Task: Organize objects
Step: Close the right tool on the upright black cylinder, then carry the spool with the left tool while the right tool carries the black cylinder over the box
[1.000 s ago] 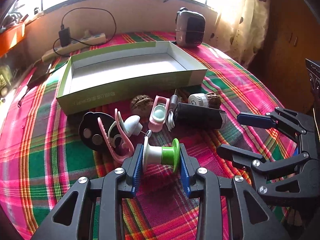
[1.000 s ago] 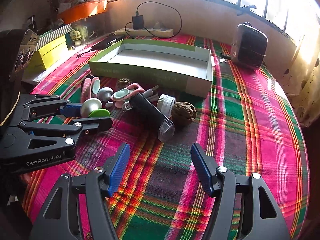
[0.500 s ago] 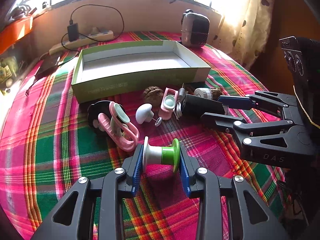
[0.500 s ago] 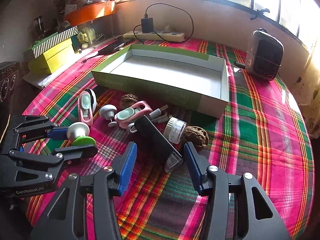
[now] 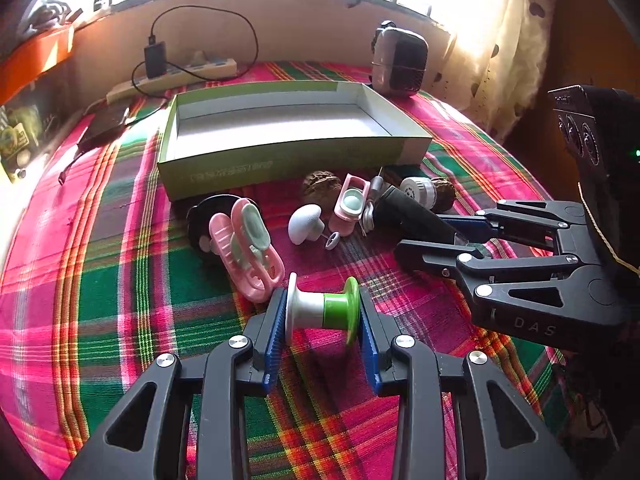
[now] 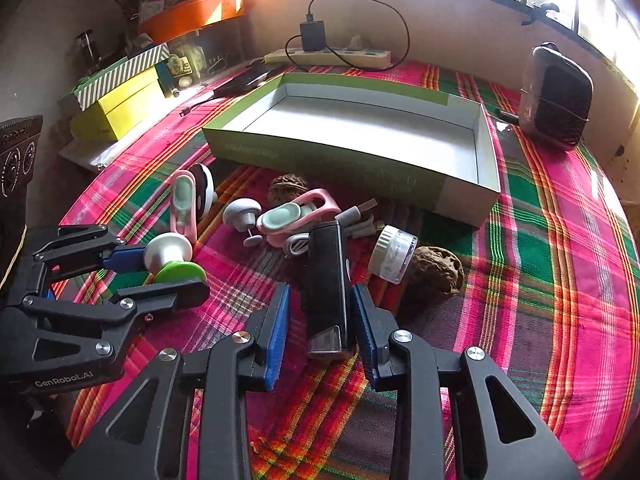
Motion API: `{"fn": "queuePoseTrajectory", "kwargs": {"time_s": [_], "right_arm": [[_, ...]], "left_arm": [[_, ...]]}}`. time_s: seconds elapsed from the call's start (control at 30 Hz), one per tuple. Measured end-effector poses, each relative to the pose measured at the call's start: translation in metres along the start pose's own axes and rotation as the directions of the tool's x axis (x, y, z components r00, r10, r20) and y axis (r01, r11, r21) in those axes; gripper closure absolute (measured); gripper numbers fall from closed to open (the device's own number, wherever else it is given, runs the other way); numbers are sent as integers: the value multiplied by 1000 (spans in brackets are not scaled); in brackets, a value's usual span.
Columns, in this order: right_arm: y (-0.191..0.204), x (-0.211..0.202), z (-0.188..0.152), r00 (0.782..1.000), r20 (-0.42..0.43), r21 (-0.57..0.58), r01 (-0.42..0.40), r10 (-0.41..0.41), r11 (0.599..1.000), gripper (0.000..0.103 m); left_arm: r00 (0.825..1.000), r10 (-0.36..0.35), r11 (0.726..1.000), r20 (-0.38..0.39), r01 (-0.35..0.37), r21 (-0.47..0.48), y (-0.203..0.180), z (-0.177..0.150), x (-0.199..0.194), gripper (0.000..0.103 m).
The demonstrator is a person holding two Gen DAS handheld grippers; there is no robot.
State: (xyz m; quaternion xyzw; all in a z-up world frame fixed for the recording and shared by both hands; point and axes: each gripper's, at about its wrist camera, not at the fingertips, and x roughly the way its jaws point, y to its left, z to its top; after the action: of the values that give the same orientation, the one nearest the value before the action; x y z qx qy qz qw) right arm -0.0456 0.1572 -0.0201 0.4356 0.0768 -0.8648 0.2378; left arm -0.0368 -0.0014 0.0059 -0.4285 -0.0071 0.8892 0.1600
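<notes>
The left tongs (image 5: 322,312) grip a spool (image 5: 322,309), white at one end and green at the other, its two flanges pressed against the blue pads; it sits low over the plaid cloth (image 5: 120,280) that covers the worktop. From the right wrist view the same spool (image 6: 173,258) shows between the left tongs (image 6: 160,276) at the left edge.

The right tongs (image 6: 320,316) have just been closing around a black bar-shaped device (image 6: 326,284) that lies on the cloth pointing toward the camera. The right pad looks to be against its side, while a narrow gap remains at the left pad, so the grip is not yet firm. In the left wrist view the right tongs (image 5: 424,236) reach in from the right over the device (image 5: 412,216).

Behind them lies a loose cluster: two walnuts (image 6: 436,274) (image 6: 288,186), a small white jar (image 6: 392,254) on its side touching the nearer walnut, a pink clip (image 6: 296,214), another pink clip (image 6: 184,200) leaning on a black disc (image 6: 206,190), a white mushroom-shaped piece (image 6: 240,212), and a grey cable end (image 6: 358,212).

Beyond the cluster an open green box (image 6: 340,160) with a white interior stands with nothing in it. Farther back are a power strip (image 6: 332,56) with a charger (image 6: 312,36) plugged in, and a small dark heater (image 6: 558,96) at the right.
</notes>
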Motion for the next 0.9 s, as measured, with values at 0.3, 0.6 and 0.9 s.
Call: {"fn": "queuePoseTrajectory", "kwargs": {"time_s": [0.3,0.6,0.9], "right_arm": [[2,4,3,1000,12,-1,25,-25,1000,70],[0,3,2,999,21,10,47,-47,999,78],[0,-3,2,999,29,23,38,-38,999,78]], "left_arm": [[1000,7,1000,3,-7,2,1,2,0,72],[1000,12,1000,5,-11,-1,1,3,1,72],[999,21,1000,25,-21,-2,3,6,-6,73]]}}
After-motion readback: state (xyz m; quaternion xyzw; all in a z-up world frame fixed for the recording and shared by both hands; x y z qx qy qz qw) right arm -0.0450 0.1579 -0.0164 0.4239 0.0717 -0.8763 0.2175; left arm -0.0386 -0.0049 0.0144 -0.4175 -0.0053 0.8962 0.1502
